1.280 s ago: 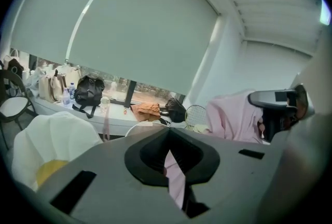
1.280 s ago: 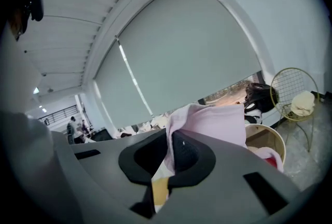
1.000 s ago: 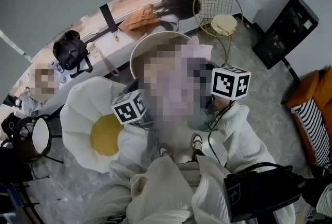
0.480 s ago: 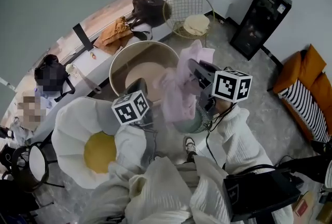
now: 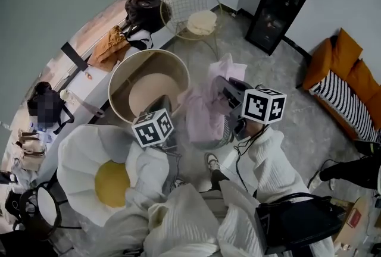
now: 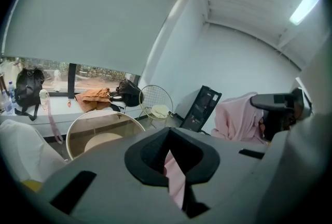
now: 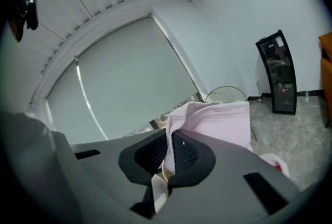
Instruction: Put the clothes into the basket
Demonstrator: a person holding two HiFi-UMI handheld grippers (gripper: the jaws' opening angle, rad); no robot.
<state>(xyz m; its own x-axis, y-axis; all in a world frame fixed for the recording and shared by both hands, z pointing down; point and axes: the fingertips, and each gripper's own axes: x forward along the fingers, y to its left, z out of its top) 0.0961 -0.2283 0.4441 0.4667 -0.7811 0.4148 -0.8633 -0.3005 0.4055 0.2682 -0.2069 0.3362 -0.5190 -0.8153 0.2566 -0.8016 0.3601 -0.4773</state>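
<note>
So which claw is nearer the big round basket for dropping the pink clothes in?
Left, probably. The left claw is right by the basket rim; the right claw, also pinching the pink cloth, is farther off.

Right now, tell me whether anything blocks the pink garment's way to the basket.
Nothing visible does. The pink garment hangs just beside the basket, and the basket's mouth is open and uncovered.

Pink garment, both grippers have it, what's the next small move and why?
Probably carry it sideways until it hangs over the round basket. The left gripper and right gripper are shut on the pink garment, but in the head view it hangs beside the basket, over floor; releasing now would likely miss.
</note>
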